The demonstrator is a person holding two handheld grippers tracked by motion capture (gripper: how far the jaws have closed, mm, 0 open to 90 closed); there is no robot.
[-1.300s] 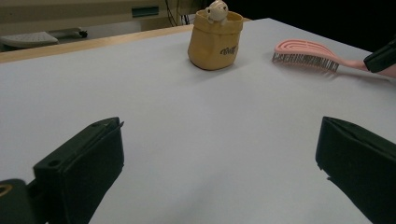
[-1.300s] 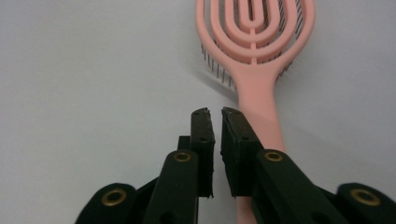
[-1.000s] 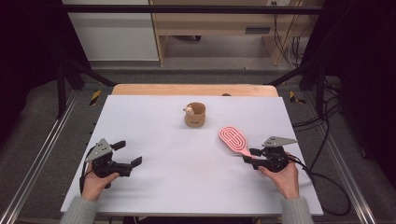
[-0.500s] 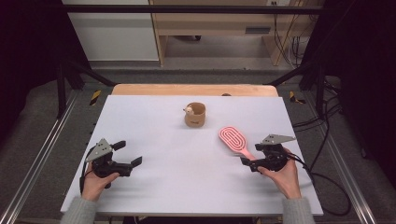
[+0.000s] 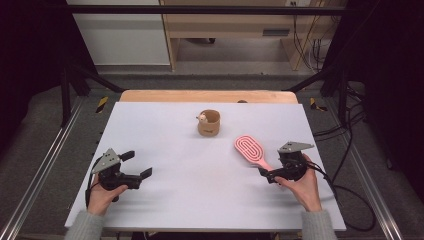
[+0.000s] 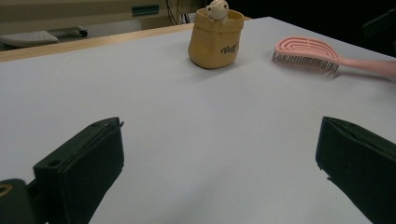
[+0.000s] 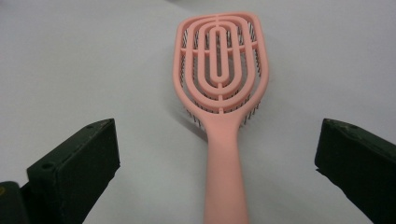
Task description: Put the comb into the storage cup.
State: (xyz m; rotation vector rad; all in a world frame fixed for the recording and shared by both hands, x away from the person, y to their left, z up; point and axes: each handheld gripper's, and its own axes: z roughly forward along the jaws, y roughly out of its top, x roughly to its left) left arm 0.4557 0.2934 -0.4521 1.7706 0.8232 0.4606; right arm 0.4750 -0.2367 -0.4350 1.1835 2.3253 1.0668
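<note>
While we look down on the white worktop, our left claw sits at the lower left, spread wide with nothing in it. Our right claw at the lower right is spread wide too, with the pink hairbrush handle lying between its jaws, untouched. Near the top middle stands a small tan pot with a little toy animal inside.
</note>
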